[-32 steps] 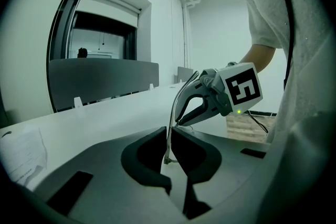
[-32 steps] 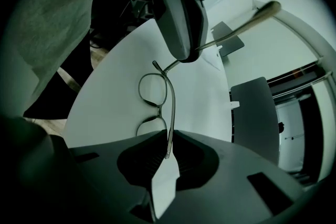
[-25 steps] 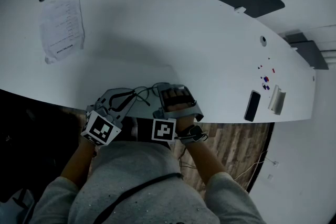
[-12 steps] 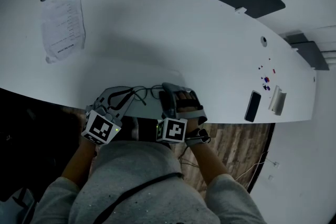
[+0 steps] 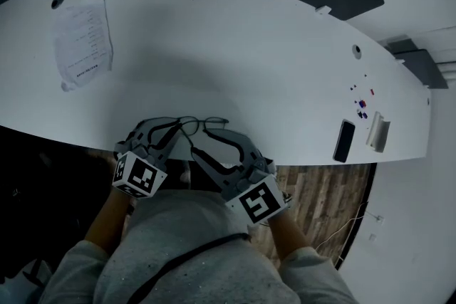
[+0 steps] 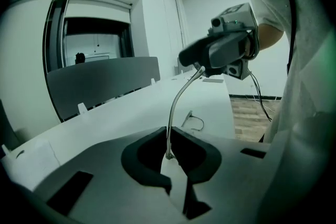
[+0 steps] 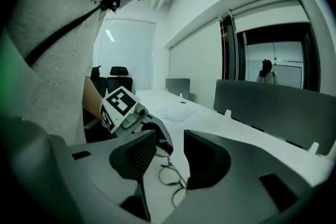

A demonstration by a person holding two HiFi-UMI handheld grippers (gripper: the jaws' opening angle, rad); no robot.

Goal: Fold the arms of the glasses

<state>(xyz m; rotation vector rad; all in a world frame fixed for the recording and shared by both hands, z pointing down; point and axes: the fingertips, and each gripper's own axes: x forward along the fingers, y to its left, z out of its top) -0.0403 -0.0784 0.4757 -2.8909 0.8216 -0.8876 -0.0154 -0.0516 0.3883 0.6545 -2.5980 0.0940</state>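
White curved table point(image 5: 235, 46) w/ paper point(image 5: 82, 39), phone point(image 5: 344, 141); wood floor point(image 5: 320, 196). L gripper point(image 6: 169, 157) clamps glasses point(image 5: 203, 126) arm; R gripper point(image 7: 170, 156) jaws apart, empty.

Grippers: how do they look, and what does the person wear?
The left gripper and right gripper are grey with dark claw pads; each bears a cube of black-and-white square markers. The person's top is grey, with a dark strap.
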